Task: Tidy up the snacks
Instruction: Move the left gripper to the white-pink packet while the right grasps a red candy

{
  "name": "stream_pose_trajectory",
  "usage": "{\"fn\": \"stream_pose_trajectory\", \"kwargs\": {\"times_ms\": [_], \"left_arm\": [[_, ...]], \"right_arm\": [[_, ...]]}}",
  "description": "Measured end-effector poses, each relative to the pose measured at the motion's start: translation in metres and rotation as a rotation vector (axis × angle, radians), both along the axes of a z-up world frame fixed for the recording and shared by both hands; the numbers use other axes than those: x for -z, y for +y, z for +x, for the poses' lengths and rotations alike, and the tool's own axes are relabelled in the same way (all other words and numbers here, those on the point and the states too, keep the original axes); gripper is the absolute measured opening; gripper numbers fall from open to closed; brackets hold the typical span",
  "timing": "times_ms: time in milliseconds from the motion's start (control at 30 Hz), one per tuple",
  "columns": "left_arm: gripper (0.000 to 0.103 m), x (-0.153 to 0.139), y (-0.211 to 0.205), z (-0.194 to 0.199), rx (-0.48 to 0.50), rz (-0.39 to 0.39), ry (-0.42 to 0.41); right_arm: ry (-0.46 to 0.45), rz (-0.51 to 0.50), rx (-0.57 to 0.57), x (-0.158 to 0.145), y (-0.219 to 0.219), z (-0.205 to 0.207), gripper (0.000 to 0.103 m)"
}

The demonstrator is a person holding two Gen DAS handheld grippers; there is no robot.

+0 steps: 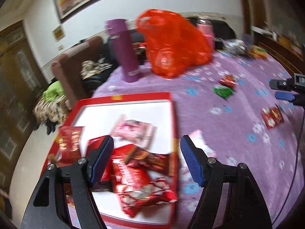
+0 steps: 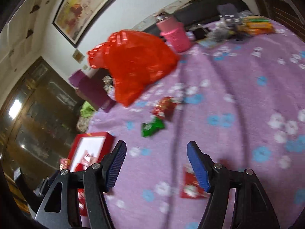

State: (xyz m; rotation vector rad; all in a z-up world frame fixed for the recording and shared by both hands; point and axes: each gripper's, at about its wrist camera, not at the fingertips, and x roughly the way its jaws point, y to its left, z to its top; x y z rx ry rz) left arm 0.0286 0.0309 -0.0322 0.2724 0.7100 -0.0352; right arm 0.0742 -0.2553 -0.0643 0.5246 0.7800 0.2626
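Observation:
A red box with a white floor point(image 1: 122, 103) lies on the purple flowered cloth and holds several red, brown and pink snack packs point(image 1: 137, 179). My left gripper point(image 1: 146, 141) is open and empty, hovering over the box's right side. A pink pack point(image 1: 200, 143) lies just outside the box under the right finger. Loose on the cloth are a green pack point(image 1: 223, 91), a red pack point(image 1: 228, 80) and another red pack point(image 1: 272, 116). My right gripper point(image 2: 156, 147) is open and empty above the cloth, with the red pack point(image 2: 190, 185) just under its right finger. The box point(image 2: 89, 148) shows at the left.
A big orange plastic bag point(image 1: 173, 42), a purple flask point(image 1: 125, 49) and a pink flask point(image 2: 173, 34) stand at the back. More packs and clutter point(image 2: 255, 24) lie at the far right corner. A sofa point(image 1: 76, 64) sits beyond the table's left edge.

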Motion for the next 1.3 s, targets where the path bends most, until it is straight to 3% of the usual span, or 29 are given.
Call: {"fn": "stream_pose_trajectory", "kwargs": {"times_ms": [267, 500, 600, 667, 767, 933, 1300], "left_arm": [[0.072, 0.017, -0.041, -0.005, 0.136, 0.057, 0.045], [0.072, 0.028, -0.042, -0.001, 0.150, 0.047, 0.096], [0.072, 0.030, -0.039, 0.003, 0.148, 0.028, 0.111], [0.072, 0.031, -0.038, 0.005, 0.148, 0.012, 0.126], [0.072, 0.032, -0.036, 0.009, 0.139, -0.011, 0.149], [0.072, 0.034, -0.037, 0.013, 0.134, -0.019, 0.163], [0.071, 0.049, -0.046, 0.030, 0.109, -0.032, 0.220]], "right_arm": [[0.069, -0.149, -0.002, 0.019, -0.018, -0.014, 0.070], [0.136, -0.316, -0.042, 0.040, 0.005, -0.003, 0.068], [0.110, -0.410, -0.050, 0.041, 0.015, -0.004, 0.068], [0.099, -0.464, -0.052, 0.043, 0.021, -0.005, 0.066], [0.069, -0.598, -0.059, 0.044, 0.036, -0.007, 0.050], [0.054, -0.599, -0.045, 0.044, 0.035, -0.007, 0.036], [0.069, -0.377, -0.027, 0.041, 0.006, -0.004, 0.034]]}}
